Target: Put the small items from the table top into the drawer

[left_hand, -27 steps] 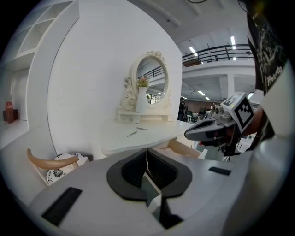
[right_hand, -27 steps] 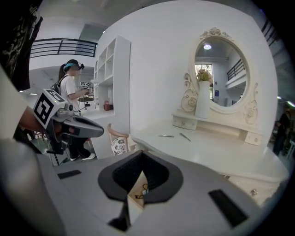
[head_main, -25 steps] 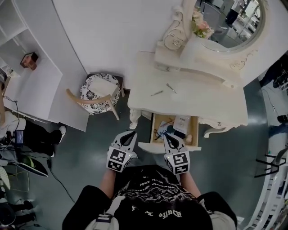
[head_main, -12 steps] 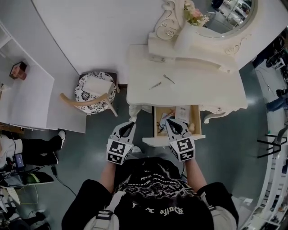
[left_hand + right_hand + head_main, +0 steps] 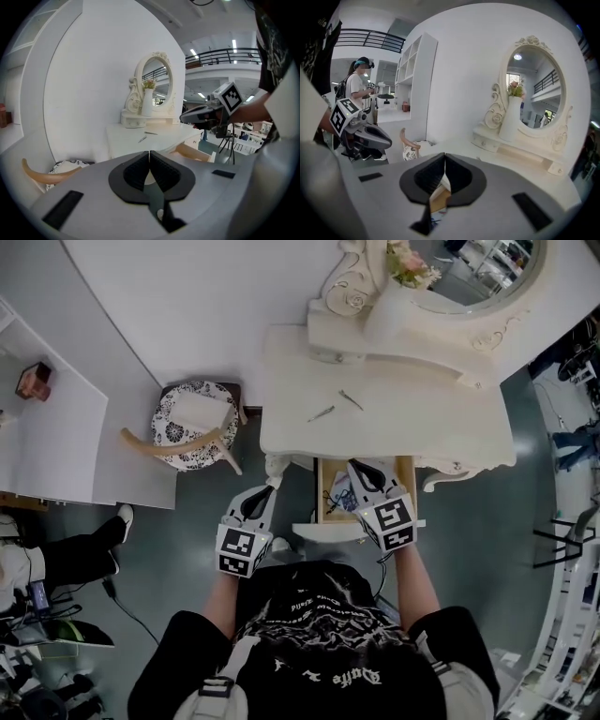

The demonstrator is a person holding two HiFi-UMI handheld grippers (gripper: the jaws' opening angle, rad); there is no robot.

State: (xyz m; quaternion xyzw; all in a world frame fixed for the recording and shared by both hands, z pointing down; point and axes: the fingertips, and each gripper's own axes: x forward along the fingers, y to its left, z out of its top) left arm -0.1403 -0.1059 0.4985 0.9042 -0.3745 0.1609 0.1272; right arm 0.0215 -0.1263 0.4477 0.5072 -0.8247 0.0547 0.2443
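Both tools closed and empty: left gripper (image 5: 149,153) jaws tip to tip, right gripper (image 5: 444,158) the same, nothing between the pads.

Two thin pieces lie on the table (image 5: 431,432), near the middle, in front of the mirror (image 5: 469,277) base (too small to say what they are).
- Left piece (image 5: 322,413): long axis slants, far end toward the right.
- Right piece (image 5: 352,400): slants the other way, far end toward the left.

The far ends lean toward each other but don't touch.

Drawer (image 5: 324,495) is open under the table's front edge, with clutter inside. Right gripper hangs over the drawer, pointing at the table. Left gripper is off the drawer's left side, near the table leg.
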